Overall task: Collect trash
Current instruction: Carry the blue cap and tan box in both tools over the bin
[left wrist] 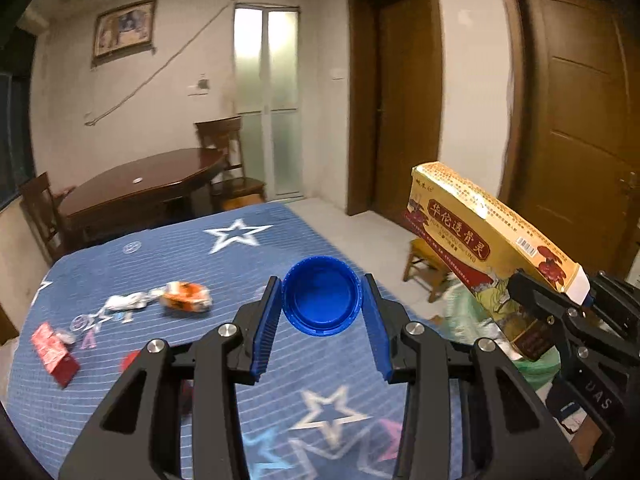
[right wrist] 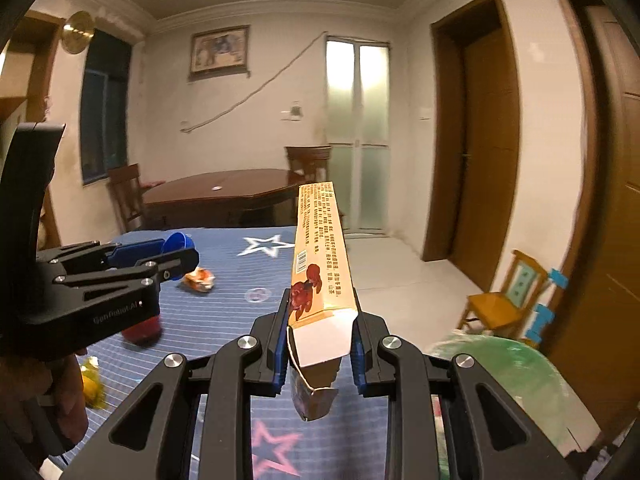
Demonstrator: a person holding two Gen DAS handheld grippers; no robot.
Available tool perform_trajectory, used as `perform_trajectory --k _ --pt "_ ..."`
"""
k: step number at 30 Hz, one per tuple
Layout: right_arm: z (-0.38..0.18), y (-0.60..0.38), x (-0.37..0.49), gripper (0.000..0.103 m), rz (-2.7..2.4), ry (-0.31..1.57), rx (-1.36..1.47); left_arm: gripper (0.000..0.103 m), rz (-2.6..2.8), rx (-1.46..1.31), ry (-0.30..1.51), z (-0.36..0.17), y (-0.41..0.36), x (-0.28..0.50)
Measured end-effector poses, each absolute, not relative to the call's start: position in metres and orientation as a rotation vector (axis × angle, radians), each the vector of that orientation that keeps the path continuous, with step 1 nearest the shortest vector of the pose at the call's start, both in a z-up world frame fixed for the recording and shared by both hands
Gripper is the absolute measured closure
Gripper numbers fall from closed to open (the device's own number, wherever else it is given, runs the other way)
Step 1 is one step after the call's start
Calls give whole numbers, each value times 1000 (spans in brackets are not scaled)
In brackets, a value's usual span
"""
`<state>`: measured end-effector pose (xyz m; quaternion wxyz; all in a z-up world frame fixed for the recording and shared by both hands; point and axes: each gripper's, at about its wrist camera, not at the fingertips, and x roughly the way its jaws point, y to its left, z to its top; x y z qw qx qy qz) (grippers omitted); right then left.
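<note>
Two grippers in play, both loaded.

Left wrist view: left gripper [left wrist: 322, 304] clenched on a blue cap [left wrist: 322, 295], open side facing the camera, blue fingers [left wrist: 266, 328] pressing its rim on either side. Cap is held above a blue star-print cloth [left wrist: 248, 256] covering the worktop. Loose trash on the cloth at left: an orange wrapper [left wrist: 186, 297], a white crumpled scrap [left wrist: 124, 302], a red packet [left wrist: 54, 354]. Right gripper [left wrist: 560, 312] enters at the right edge, holding a long yellow box [left wrist: 492, 236] by its near end; box slants up and to the left, off the cloth's right edge. A green bag [left wrist: 536, 364] sits below the box. Small wooden stool [left wrist: 424, 264] on the floor beyond. Dark wooden table [left wrist: 140, 192] with chairs at the back wall.

Right wrist view: right gripper [right wrist: 320, 340] clenched on the box [right wrist: 320, 256], fingers [right wrist: 280, 344] pinching its sides near the open flap end; box points away from the camera, rising. Left gripper [right wrist: 176, 258] at left, held by a hand [right wrist: 68, 396], with the cap [right wrist: 178, 246] between its fingers above the cloth [right wrist: 240, 288]. Wrapper [right wrist: 199, 279] lies on the cloth just past it. Bag [right wrist: 508, 376] at lower right, mouth toward the camera, blurred. Yellow child's chair [right wrist: 504, 300] beyond it on the floor.
</note>
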<state>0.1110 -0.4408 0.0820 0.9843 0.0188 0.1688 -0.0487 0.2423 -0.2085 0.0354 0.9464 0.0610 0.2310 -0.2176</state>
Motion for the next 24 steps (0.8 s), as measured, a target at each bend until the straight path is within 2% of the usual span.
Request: perform_trajectory --k 12,24 --pt "84 -557 52 77 -262 363 48 64 -630 160 489 29 -313 235" --pt "53 -654 53 77 -339 505 91 64 -740 215 606 -2 -402 250"
